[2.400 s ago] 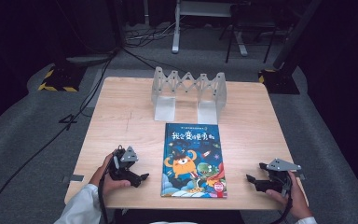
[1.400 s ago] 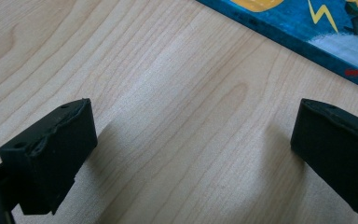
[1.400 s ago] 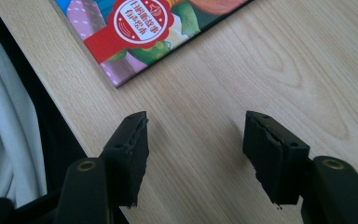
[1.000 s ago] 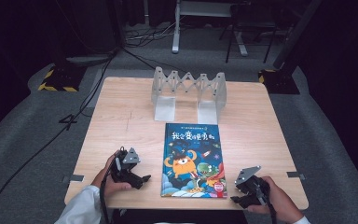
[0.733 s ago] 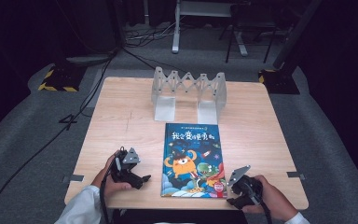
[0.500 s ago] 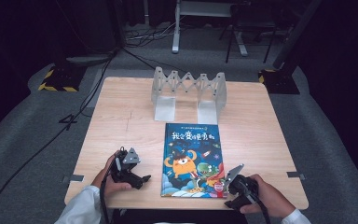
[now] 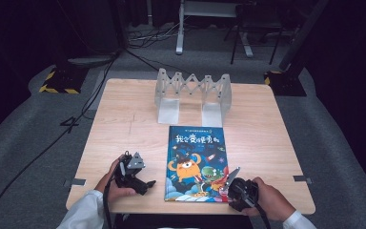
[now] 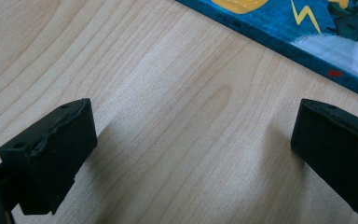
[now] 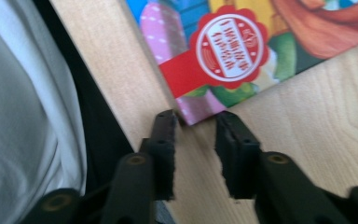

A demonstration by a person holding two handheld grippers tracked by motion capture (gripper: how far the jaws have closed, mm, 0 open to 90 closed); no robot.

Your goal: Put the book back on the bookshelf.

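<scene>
Now the right tool has slid in and just narrowed at the book's corner; not gripping.

High view: fixed above near edge of desk, facing forward and down, far enough to take in whole top and grey floor beyond. Left gripper view: very close to wood, looking low along own tongs toward book edge. Right gripper view: close, angled down over near right corner of book. Shared by all three: book and surrounding desk.
</scene>
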